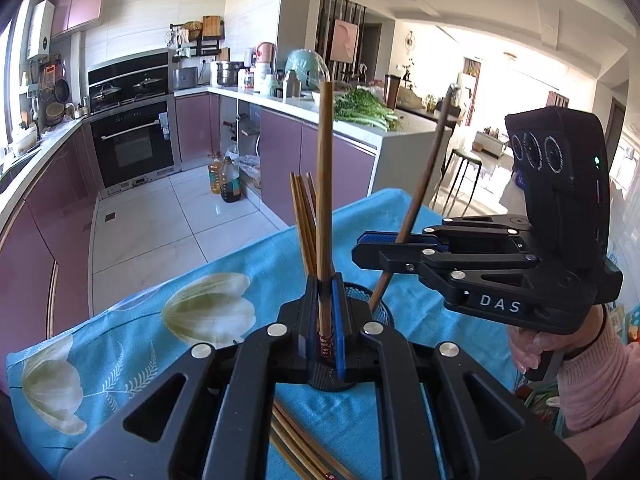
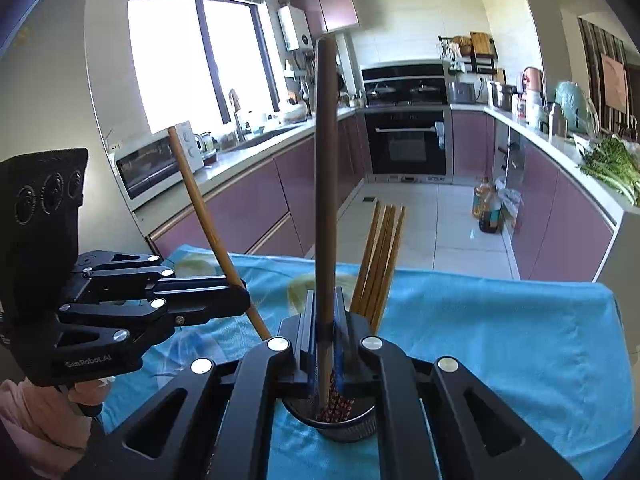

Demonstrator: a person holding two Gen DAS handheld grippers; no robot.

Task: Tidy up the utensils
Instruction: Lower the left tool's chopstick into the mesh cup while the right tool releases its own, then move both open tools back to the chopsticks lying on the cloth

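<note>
My left gripper (image 1: pixel 325 284) is shut on a light wooden chopstick (image 1: pixel 325 184) that stands almost upright, its patterned end down between the pads. To the right, my right gripper (image 1: pixel 362 250) is shut on a darker chopstick (image 1: pixel 424 184), which slants with its lower tip at the rim of the black mesh holder (image 1: pixel 384 314). Several chopsticks (image 1: pixel 304 216) stand in that holder. In the right wrist view my right gripper (image 2: pixel 326 300) holds the dark chopstick (image 2: pixel 326 180) over the holder (image 2: pixel 352 426). The left gripper (image 2: pixel 242 300) and its chopstick (image 2: pixel 200 208) are at the left.
A blue flowered cloth (image 1: pixel 160 340) covers the table. Loose chopsticks (image 1: pixel 292 444) lie on it under my left gripper. A hand in a pink sleeve (image 1: pixel 592 376) holds the right gripper. Beyond the table edge are the tiled floor, purple cabinets and oil bottles (image 1: pixel 226 180).
</note>
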